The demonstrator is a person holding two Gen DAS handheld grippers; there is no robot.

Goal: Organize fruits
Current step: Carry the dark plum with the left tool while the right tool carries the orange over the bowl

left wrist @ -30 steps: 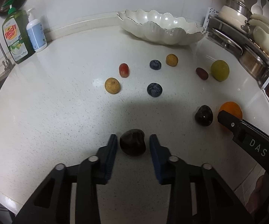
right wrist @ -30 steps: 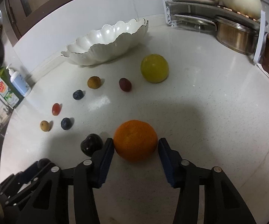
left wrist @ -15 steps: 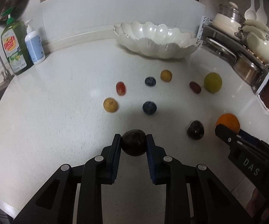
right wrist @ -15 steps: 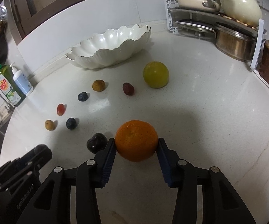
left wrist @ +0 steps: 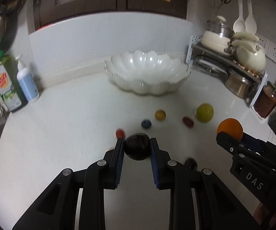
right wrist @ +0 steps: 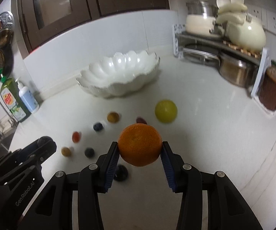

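A dark plum (left wrist: 137, 149) is clamped in the left gripper (left wrist: 137, 150), above the counter (left wrist: 61, 134). An orange (right wrist: 140, 145) is gripped by the right gripper (right wrist: 140, 153), in front of the white bowl (right wrist: 118, 76).

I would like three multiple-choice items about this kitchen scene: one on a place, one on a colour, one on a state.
1. Where is the white bowl?
A. by the back wall
B. in the sink
C. on the rack

2. What colour is the fruit in the right gripper?
A. green
B. orange
C. red

3. What is the state of the left gripper?
A. wide open, empty
B. shut on a dark fruit
C. resting on the bowl

Key: 1 A, it stands near the wall; 2 B, the orange fills it; 3 B, both fingers press the dark fruit.
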